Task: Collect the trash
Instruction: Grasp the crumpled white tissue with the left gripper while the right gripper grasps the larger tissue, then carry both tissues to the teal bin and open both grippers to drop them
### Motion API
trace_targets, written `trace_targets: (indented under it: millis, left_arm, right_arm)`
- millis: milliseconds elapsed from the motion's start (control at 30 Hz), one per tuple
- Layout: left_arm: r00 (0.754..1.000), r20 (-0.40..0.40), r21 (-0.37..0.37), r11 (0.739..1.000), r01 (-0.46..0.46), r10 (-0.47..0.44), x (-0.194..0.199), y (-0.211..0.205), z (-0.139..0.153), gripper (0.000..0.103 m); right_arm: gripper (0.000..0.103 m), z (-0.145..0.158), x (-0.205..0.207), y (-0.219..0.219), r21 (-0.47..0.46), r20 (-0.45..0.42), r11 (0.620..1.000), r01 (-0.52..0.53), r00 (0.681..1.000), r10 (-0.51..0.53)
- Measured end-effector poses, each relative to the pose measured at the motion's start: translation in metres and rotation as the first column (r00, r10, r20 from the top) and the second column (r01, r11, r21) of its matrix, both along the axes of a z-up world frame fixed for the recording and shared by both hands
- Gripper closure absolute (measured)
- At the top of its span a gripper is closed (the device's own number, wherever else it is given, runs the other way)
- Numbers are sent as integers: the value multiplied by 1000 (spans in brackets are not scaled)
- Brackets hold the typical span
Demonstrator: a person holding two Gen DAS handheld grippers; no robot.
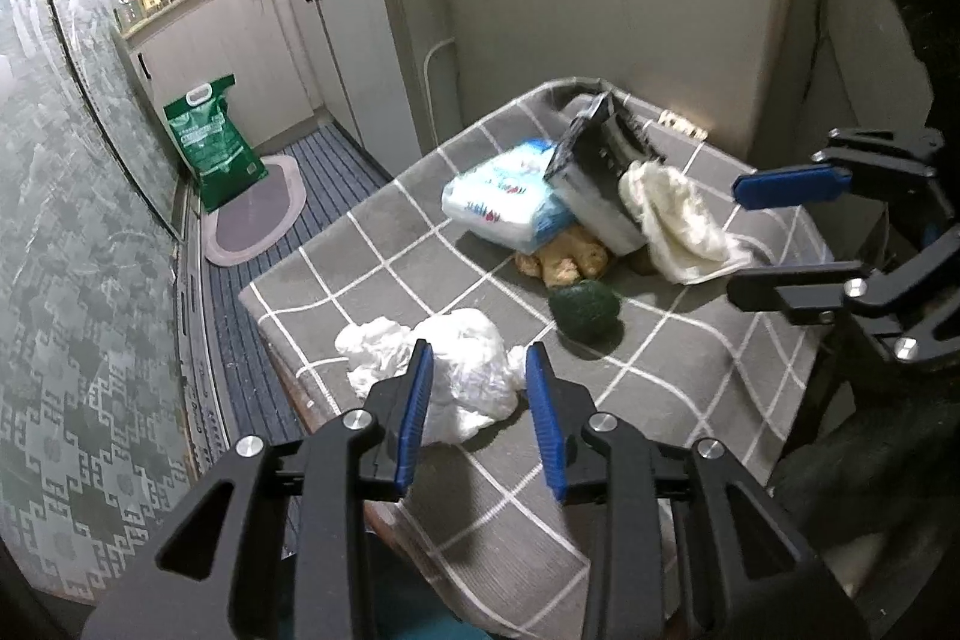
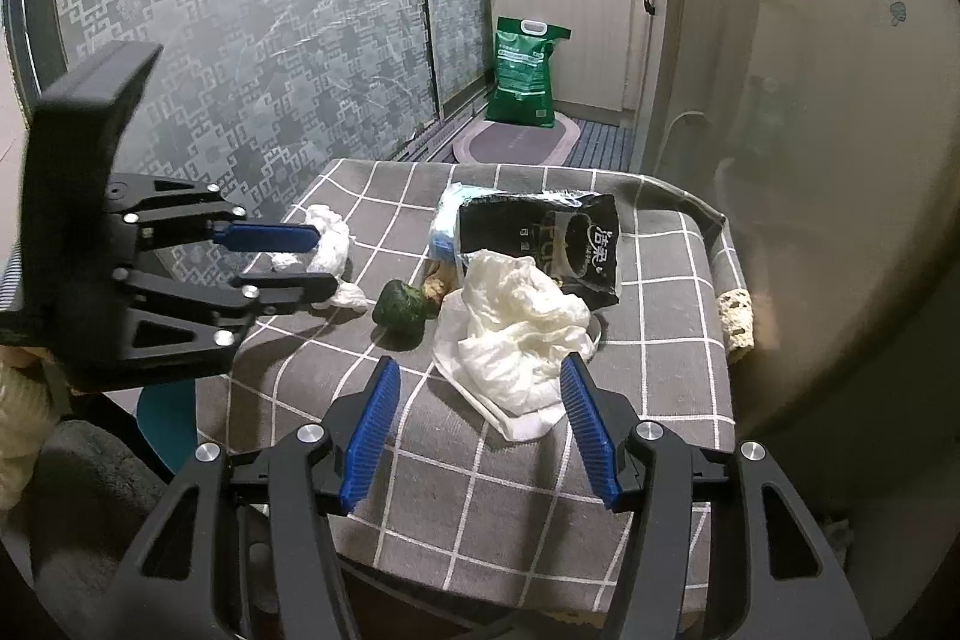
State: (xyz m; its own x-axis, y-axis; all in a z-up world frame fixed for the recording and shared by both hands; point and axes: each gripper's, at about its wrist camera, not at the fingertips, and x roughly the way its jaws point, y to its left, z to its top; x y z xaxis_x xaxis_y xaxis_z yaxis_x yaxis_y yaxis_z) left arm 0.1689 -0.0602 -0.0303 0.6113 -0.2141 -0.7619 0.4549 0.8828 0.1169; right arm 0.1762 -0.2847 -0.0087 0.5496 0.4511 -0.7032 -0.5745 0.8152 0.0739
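A bench (image 1: 690, 370) draped in soft grey cloth with a white grid pattern carries the litter. Near its left edge lies a crumpled white plastic bag (image 1: 462, 370), thin and glossy, bunched into a rounded lump with a wrinkled tail. Toward the middle sit a dark green, rough-skinned avocado (image 1: 585, 310) and, just beside it, a knobbly tan piece of ginger (image 1: 564, 259). Behind these a soft white-and-blue tissue pack (image 1: 507, 199) lies partly under a tilted black foil pouch (image 2: 564, 244) with printed lettering. A limp, creased cream-white bag (image 2: 516, 334) leans against the pouch.

The left tongs (image 1: 477, 370), with ribbed blue pads (image 1: 414, 418), stand moderately open astride the crumpled plastic bag without visibly clamping it; it holds nothing. The right tongs (image 2: 480, 388) stand wide open over the near edge of the cream-white bag, empty; actual contact cannot be told.
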Motion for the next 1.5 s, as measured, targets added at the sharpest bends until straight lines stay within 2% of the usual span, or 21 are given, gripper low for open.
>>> trace_targets:
  millis: [133,267,367,500,633,800,900,1100,1333,1500]
  left_arm:
    - [1000,-27,-17,1000,8,-8,5,2,-7,84]
    - [1000,-31,-51,999,4,-6,3,5,-9,94]
    - [1000,-9,-72,997,2,-2,-3,4,-6,96]
    - [999,16,-161,986,-47,50,-13,13,4,97]
    - [992,48,-263,960,-96,113,-30,29,19,97]
    - [977,58,-386,907,-168,205,-53,53,28,97]
    - [966,61,-432,879,-201,250,-67,65,29,97]
    - [947,84,-441,864,-243,309,-80,85,38,97]
    - [931,114,-424,865,-270,347,-100,104,36,97]
    - [921,104,-400,863,-308,377,-112,121,29,97]
  right_arm:
    - [48,-2,2,1,-5,-1,1000,2,1000,-2]
    - [57,-5,3,0,-16,-4,1000,13,1000,-13]
    - [60,-7,5,1,-25,-4,1000,17,1000,-17]
    - [60,-10,2,10,-56,0,998,3,1000,-3]
    - [63,-13,5,23,-128,37,992,7,999,-2]
    - [87,-15,14,25,-167,42,985,35,999,-28]
    - [94,-15,15,19,-153,26,987,48,999,-45]
    - [95,0,3,17,-148,54,987,60,997,-53]
    - [95,30,-19,18,-137,118,988,73,991,-57]
    - [95,49,-37,29,-114,148,993,37,989,-20]
